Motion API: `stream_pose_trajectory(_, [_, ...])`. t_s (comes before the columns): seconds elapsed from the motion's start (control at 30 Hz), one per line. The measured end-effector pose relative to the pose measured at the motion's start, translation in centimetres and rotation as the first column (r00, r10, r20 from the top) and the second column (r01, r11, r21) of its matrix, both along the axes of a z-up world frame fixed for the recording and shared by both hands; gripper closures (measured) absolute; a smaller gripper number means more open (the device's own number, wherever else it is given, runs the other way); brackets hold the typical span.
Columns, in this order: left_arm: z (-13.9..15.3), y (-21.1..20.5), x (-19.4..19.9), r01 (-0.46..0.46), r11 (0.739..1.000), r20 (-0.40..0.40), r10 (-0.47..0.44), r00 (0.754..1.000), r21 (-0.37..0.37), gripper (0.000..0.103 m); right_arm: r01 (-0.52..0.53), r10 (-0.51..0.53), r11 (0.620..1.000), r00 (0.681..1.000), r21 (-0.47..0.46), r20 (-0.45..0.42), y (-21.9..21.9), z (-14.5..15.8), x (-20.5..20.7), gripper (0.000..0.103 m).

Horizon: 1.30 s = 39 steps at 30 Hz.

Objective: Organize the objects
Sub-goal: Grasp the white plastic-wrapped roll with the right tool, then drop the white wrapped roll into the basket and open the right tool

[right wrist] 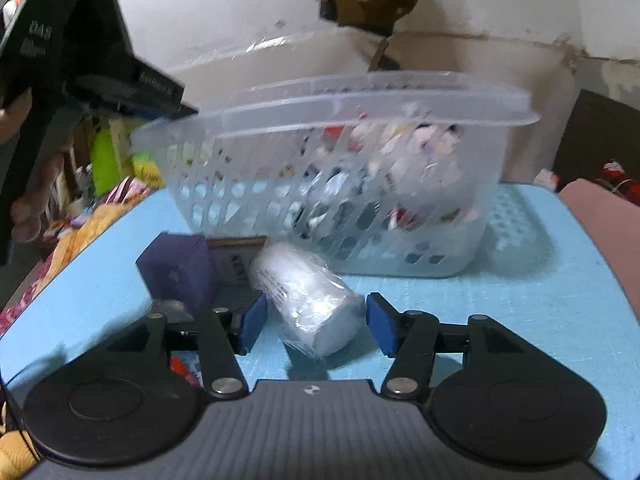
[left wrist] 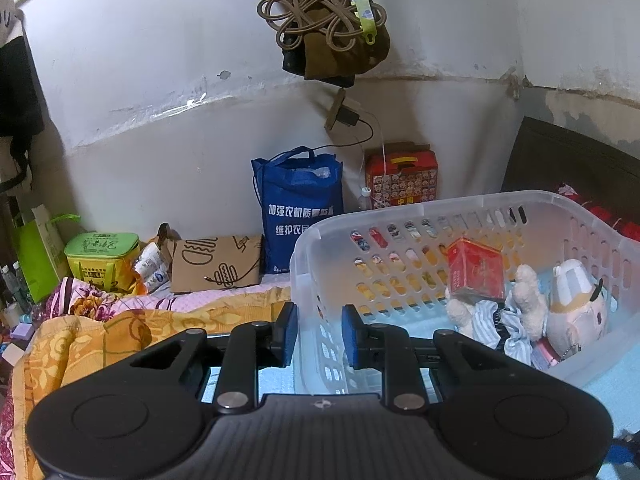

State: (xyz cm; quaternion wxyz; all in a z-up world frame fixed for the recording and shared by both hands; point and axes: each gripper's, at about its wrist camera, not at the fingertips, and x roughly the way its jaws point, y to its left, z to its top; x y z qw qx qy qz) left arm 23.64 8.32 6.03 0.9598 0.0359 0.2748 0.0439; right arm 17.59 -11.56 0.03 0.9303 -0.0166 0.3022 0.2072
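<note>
Translucent white basket [left wrist: 404, 216], red box [left wrist: 476, 270], light-blue mat [right wrist: 500, 312], purple cube [right wrist: 178, 270].

Each black gripper [right wrist: 316, 322] carries 2 blue-padded fingers [right wrist: 253, 322] (silver screws, ribbed grey body).

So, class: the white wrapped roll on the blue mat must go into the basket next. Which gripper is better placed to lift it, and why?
Right. The right gripper already straddles the white roll, its pads beside it. The left gripper is clamped on the basket rim, steadying it.
</note>
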Motion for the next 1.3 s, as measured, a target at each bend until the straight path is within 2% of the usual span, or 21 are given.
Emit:
stream_pose_trajectory(0.13, [-0.2, -0.1, -0.1, 0.004, 1.0, 0.005, -0.004, 1.0, 0.015, 0.075, -0.017, 0.017, 1.0, 0.999, 0.006, -0.048, 0.5, -0.7, 1.0, 0.043])
stream_pose_trajectory(0.2, [-0.1, 0.0, 0.0, 0.007, 1.0, 0.004, -0.007, 1.0, 0.012, 0.075, -0.027, 0.028, 0.999, 0.998, 0.023, -0.047, 0.3, -0.7, 0.9, 0.05])
stream_pose_trajectory(0.3, [-0.1, 0.1, -0.1, 0.008, 1.0, 0.006, -0.008, 1.0, 0.003, 0.075, -0.042, 0.042, 0.997, 0.999, 0.065, -0.01, -0.4, -0.5, 0.1, 0.05])
stream_pose_trajectory(0.47, [-0.2, -0.1, 0.0, 0.006, 1.0, 0.011, -0.006, 1.0, 0.008, 0.075, 0.027, -0.032, 0.996, 0.998, 0.087, 0.055, -1.6, -0.1, -1.4, 0.05])
stream_pose_trajectory(0.6, [-0.3, -0.1, 0.0, 0.008, 1.0, 0.019, -0.008, 1.0, 0.003, 0.075, 0.04, -0.048, 0.993, 0.996, 0.109, 0.075, -2.4, 0.6, -2.4, 0.05])
stream_pose_trajectory(0.73, [-0.4, 0.0, -0.2, 0.012, 1.0, 0.027, -0.012, 1.0, 0.005, 0.075, 0.034, -0.061, 0.99, 0.978, 0.135, 0.198, -2.6, 3.9, -4.9, 0.05])
stream_pose_trajectory(0.83, [-0.4, 0.2, -0.3, 0.014, 1.0, 0.028, -0.013, 1.0, -0.006, 0.075, 0.079, -0.108, 0.992, 0.94, 0.1, 0.324, -2.0, 7.5, -5.5, 0.05])
stream_pose_trajectory(0.87, [-0.4, 0.2, -0.3, 0.014, 1.0, 0.028, -0.013, 1.0, -0.009, 0.075, 0.102, -0.124, 0.992, 0.925, 0.08, 0.358, -1.5, 8.6, -5.0, 0.05])
stream_pose_trajectory(0.9, [-0.4, 0.2, -0.3, 0.013, 1.0, 0.029, -0.013, 1.0, -0.011, 0.075, 0.117, -0.134, 0.991, 0.924, 0.069, 0.358, -1.2, 9.5, -4.0, 0.05])
stream_pose_trajectory(0.97, [-0.4, 0.3, -0.3, 0.012, 1.0, 0.029, -0.011, 1.0, -0.015, 0.075, 0.125, -0.14, 0.99, 0.943, 0.071, 0.3, -0.7, 10.9, -0.7, 0.05])
stream_pose_trajectory(1.07, [-0.4, 0.2, -0.4, 0.011, 1.0, 0.029, -0.011, 1.0, -0.016, 0.075, 0.217, -0.195, 0.975, 0.938, -0.045, 0.288, 0.8, 11.9, 3.7, 0.05])
stream_pose_trajectory(1.17, [-0.3, 0.3, -0.4, 0.014, 1.0, 0.026, -0.014, 1.0, -0.013, 0.075, 0.229, -0.208, 0.97, 0.954, -0.079, 0.216, 0.8, 11.9, 7.7, 0.05])
stream_pose_trajectory(1.23, [-0.3, 0.3, -0.3, 0.015, 1.0, 0.02, -0.015, 1.0, -0.019, 0.075, 0.243, -0.209, 0.96, 0.954, -0.142, 0.217, 1.4, 11.5, 9.5, 0.047])
stream_pose_trajectory(1.27, [-0.2, 0.3, -0.3, 0.016, 1.0, 0.018, -0.016, 1.0, -0.016, 0.075, 0.241, -0.203, 0.952, 0.959, -0.19, 0.199, 1.9, 11.1, 10.6, 0.032])
stream_pose_trajectory(1.3, [-0.2, 0.2, -0.3, 0.019, 1.0, 0.017, -0.019, 1.0, -0.006, 0.075, 0.236, -0.201, 0.948, 0.964, -0.214, 0.175, 2.0, 10.6, 11.3, 0.006])
